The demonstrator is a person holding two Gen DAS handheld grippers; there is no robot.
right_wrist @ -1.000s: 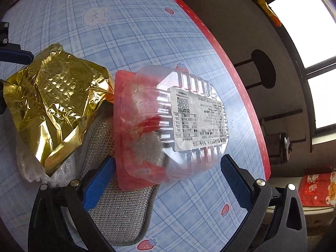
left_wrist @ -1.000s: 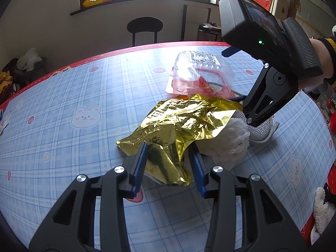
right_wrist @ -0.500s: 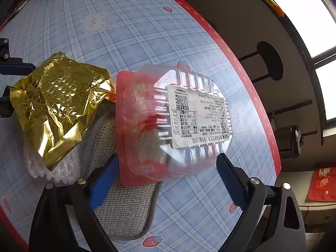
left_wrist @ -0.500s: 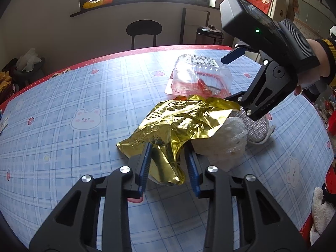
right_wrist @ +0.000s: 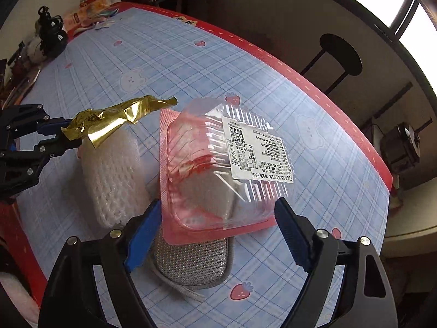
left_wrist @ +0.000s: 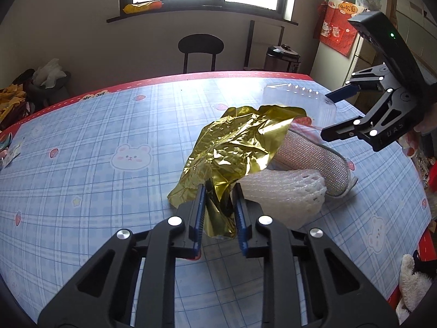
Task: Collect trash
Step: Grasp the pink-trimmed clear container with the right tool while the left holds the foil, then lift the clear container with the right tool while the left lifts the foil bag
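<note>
My left gripper is shut on the crumpled gold foil wrapper and holds it lifted off the table; it shows too in the right wrist view. A white foam net sleeve lies under the foil. My right gripper is open, its blue fingers on either side of a clear plastic clamshell box with a red base and a white label. The box rests on a silver mesh scrubbing pad.
The round table has a blue checked cloth with a red edge. A black stool stands behind it. Clutter lies at the table's far left edge. A white plush thing sits at the right edge.
My left gripper has shut tighter on the gold foil and raised it, baring the foam sleeve. My right gripper has drawn back and lowered, its fingers now beside the clamshell box.
</note>
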